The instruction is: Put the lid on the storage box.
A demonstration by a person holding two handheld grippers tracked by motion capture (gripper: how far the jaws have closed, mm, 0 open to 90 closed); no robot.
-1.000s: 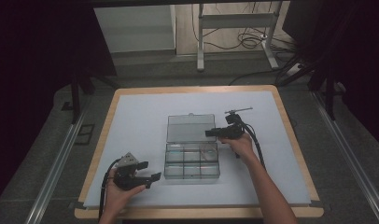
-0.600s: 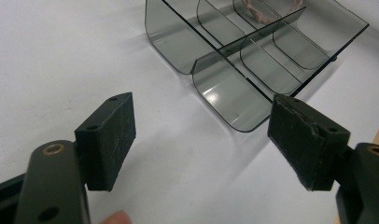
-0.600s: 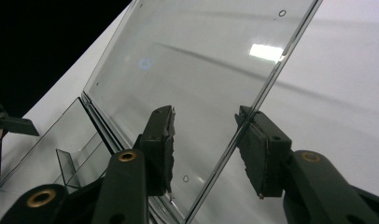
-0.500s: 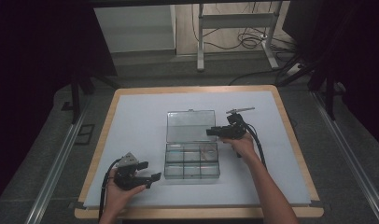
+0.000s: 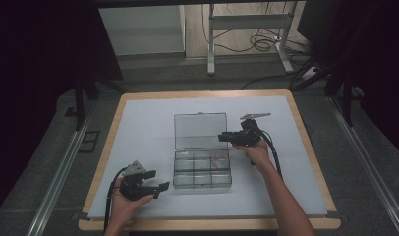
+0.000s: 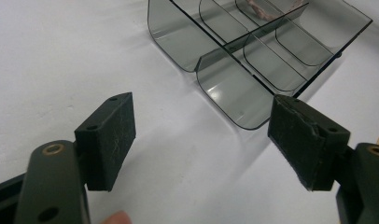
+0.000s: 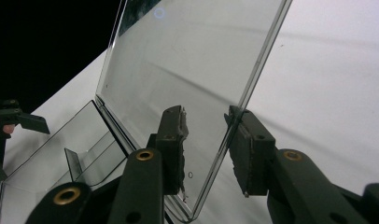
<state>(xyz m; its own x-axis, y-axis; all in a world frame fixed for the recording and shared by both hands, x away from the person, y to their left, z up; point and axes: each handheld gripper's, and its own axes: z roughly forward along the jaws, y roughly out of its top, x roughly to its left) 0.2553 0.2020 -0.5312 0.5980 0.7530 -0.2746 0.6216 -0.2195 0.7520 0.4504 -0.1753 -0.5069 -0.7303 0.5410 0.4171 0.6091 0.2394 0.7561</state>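
The right tool (image 7: 204, 149) has its two jaws set either side of the open lid's (image 7: 187, 70) free edge. Its jaws have just been closing, with the clear lid between them; one pad seems to touch the lid's edge, while a narrow gap shows between the other pad and the pane, so the grip is not yet firm. In the high view the right tool (image 5: 226, 137) points level toward the lid's right side, the right hand (image 5: 254, 150) behind it with the forearm stretched out over the desk (image 5: 138, 123).

The left tool (image 6: 201, 140) stands wide, its jaws well apart with nothing between them. In the high view the left tool (image 5: 158, 187) is held low at the desk's near-left, its jaws aimed at the box's near-left corner, just short of it.

There is one clear plastic box (image 5: 202, 169), lying in the middle of the desk with its lid tipped up on the far side. Its tray is split into six compartments, in two rows of three. Something thin and pinkish (image 6: 257, 7) lies in one far compartment; what it is cannot be told.
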